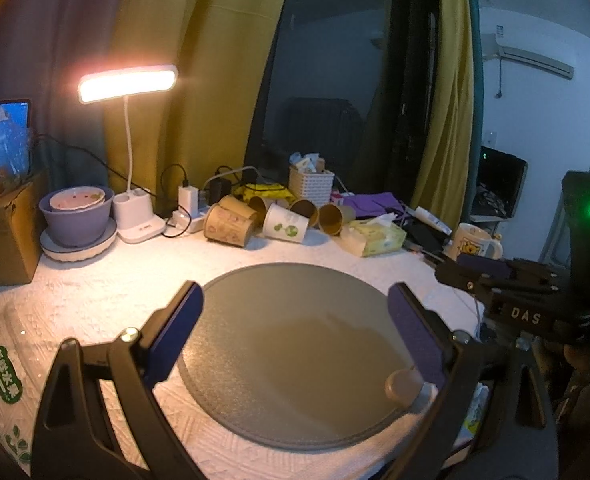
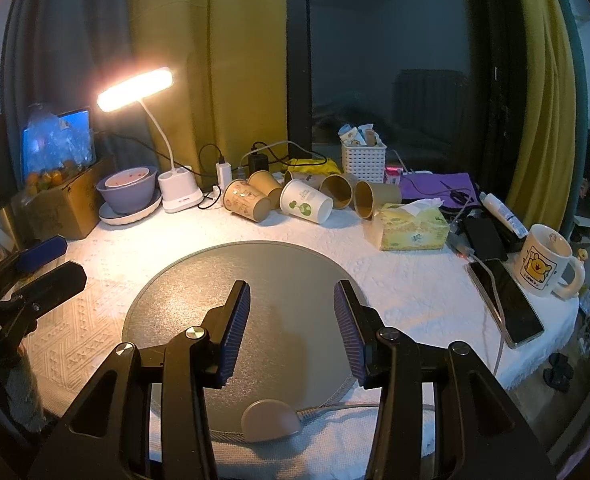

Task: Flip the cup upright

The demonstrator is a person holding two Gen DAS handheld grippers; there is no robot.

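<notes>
Both grippers (image 1: 295, 336) (image 2: 293, 328) wide, empty, over mat (image 2: 199, 280). Cups (image 2: 306, 201) lying crowded: risk knocking neighbours, crushing paper wall.

"DAS" on right tool (image 1: 527, 314), "LOVE" on mug (image 2: 545, 262)

We are in a lived-in room of a home, at a table under a white quilted cloth (image 2: 415, 292). Behind it hang mustard curtains (image 2: 235, 60) beside a dark window (image 2: 387, 60). Left of the curtains a lit desk lamp (image 2: 135, 84) glows; right of them a wall air conditioner (image 1: 535, 60) shows. A tissue pack (image 2: 413, 226), cartoon mug (image 2: 547, 262) and phone (image 2: 507, 304) lie around.
</notes>
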